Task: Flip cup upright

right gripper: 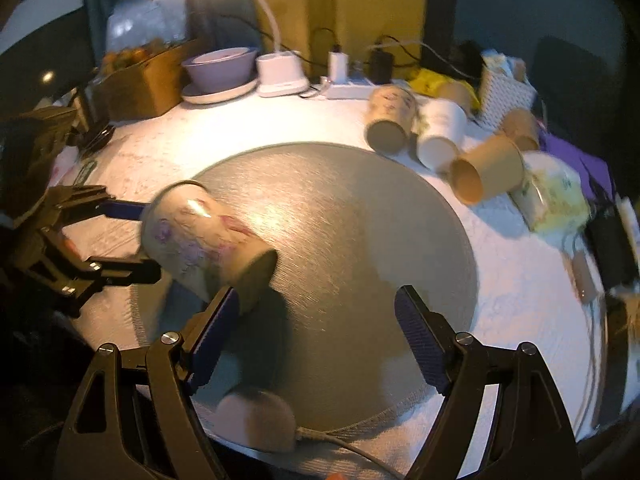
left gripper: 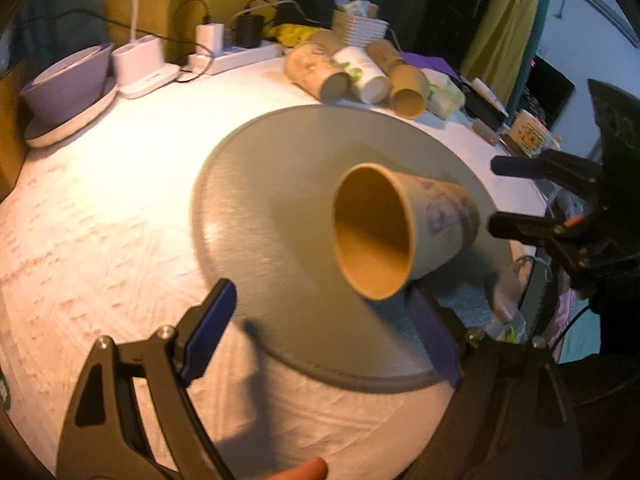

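Both black two-finger grippers, left [left gripper: 316, 332] and right [right gripper: 316, 332], gape wide | flanking tipped floral paper cup [left gripper: 404, 232] on round grey mat [left gripper: 272, 184], likely poised to right it

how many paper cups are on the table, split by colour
floral print: 2, one on the grey mat, one at the back
white: 1
plain brown: 2
total: 5

Cups — one floral cup [right gripper: 200, 236] tilted over the round grey mat [right gripper: 360, 220], and four more [right gripper: 440, 136] lying along the table's far edge, perhaps a fifth behind. Two grippers — left [right gripper: 132, 240], right [right gripper: 316, 336]. One bowl [right gripper: 220, 66], one lamp [right gripper: 280, 72].
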The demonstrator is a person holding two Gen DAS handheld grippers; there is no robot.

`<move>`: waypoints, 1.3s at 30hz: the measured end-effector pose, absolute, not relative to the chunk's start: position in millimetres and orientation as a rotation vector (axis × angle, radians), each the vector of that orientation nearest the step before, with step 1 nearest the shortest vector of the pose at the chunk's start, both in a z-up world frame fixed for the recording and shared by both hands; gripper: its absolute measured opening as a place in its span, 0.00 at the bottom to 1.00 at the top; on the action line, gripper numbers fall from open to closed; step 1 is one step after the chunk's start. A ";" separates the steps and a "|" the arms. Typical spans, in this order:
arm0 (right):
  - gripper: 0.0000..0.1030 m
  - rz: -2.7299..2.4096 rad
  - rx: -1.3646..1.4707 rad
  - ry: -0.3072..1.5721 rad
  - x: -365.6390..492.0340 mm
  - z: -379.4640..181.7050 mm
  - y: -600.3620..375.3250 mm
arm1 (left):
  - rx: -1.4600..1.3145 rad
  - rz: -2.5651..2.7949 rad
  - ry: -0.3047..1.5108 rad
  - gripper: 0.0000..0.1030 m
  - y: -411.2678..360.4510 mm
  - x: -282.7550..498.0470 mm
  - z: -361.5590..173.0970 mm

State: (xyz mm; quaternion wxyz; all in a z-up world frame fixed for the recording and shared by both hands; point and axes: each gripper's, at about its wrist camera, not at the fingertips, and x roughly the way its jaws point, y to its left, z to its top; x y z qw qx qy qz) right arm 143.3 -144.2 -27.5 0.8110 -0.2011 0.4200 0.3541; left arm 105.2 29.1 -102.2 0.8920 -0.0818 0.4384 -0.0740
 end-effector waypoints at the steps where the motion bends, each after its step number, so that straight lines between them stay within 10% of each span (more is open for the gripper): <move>1: 0.80 0.767 -0.448 0.891 141.2 -26.1 -139.0 | -0.183 -0.142 0.906 0.85 35.2 104.2 -103.2; 39: 0.78 0.911 -1.030 1.034 140.9 -81.3 21.1 | -0.381 -0.035 0.736 0.84 133.1 75.0 -96.5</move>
